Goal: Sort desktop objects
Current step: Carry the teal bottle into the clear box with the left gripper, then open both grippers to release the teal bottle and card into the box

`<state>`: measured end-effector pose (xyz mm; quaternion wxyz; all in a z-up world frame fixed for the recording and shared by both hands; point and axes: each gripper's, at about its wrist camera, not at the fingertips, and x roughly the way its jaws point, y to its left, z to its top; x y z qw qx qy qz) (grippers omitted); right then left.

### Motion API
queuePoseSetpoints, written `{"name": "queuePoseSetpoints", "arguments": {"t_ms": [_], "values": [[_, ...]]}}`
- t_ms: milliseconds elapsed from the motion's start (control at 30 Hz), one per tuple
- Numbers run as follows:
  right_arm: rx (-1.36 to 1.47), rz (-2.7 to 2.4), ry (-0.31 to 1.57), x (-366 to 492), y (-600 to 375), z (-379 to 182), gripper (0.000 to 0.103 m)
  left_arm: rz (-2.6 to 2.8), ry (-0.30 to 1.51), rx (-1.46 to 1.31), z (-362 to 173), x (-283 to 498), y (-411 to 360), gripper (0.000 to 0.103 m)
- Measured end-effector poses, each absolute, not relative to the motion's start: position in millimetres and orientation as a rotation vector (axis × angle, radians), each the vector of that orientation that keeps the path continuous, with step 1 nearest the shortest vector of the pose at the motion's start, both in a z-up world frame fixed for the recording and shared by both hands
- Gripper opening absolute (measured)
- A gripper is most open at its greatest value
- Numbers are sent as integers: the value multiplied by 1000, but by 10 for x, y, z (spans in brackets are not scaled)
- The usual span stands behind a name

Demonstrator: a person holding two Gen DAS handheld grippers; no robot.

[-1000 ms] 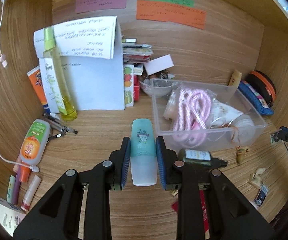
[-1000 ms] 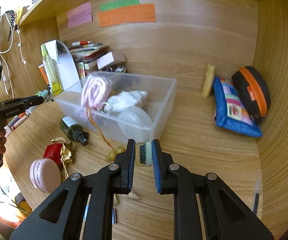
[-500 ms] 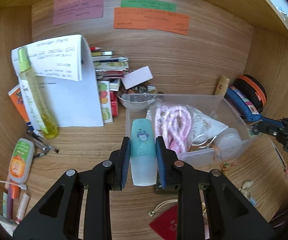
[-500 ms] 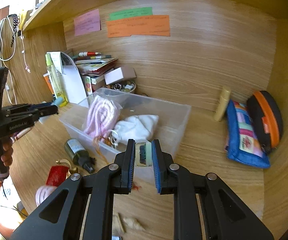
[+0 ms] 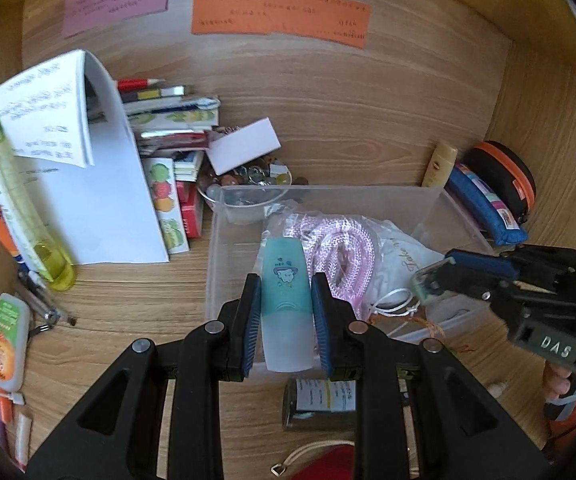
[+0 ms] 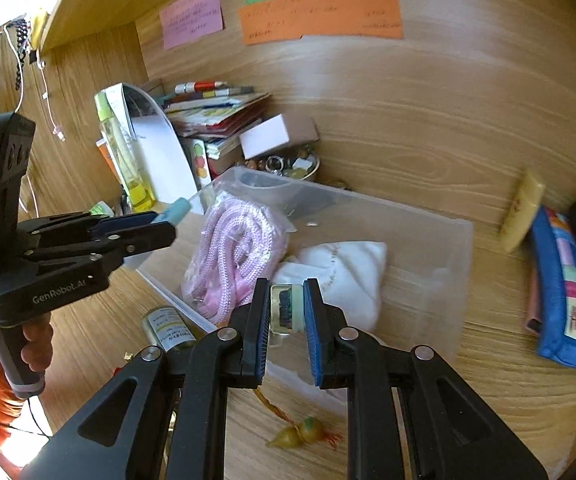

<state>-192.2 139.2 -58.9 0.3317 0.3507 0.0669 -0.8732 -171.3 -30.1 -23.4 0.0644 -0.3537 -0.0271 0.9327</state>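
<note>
My left gripper is shut on a teal and white tube with a cartoon print, held over the near left part of the clear plastic bin. My right gripper is shut on a small clear block with a dark inset, held over the bin's near wall. In the bin lie a bagged pink rope and a white cloth pouch. Each gripper shows in the other's view: the right gripper at right, the left gripper at left.
Left of the bin stand a folded paper sheet, a yellow-green bottle and stacked books. A blue pouch and black-orange case lie right. A dark small bottle and a gourd charm lie in front.
Both grippers have moved inward toward the bin, each keeping its grip. The tube is now over the bin's near left part and the clear block over its near wall.
</note>
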Motion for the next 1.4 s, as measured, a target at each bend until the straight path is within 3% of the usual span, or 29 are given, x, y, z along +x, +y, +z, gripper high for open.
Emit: {"name": "queuePoseSetpoints", "arguments": {"t_ms": [600, 800, 1100, 1333, 1400], "values": [[970, -2287, 274, -1956, 1232, -770, 16, 2784, -69, -1156, -488, -1869, -322, 25], [956, -2354, 315, -1952, 1217, -745, 34, 2787, -63, -1147, -442, -1792, -315, 26], [927, -2397, 296, -1801, 1333, -612, 49, 2831, -54, -1084, -276, -1576, -338, 47], [867, -2473, 304, -1589, 1447, -485, 76, 2871, -29, -1037, -175, -1379, -331, 64], [858, -2489, 297, -1539, 1490, -459, 78, 2878, -22, -1028, -154, -1319, -333, 67]]}}
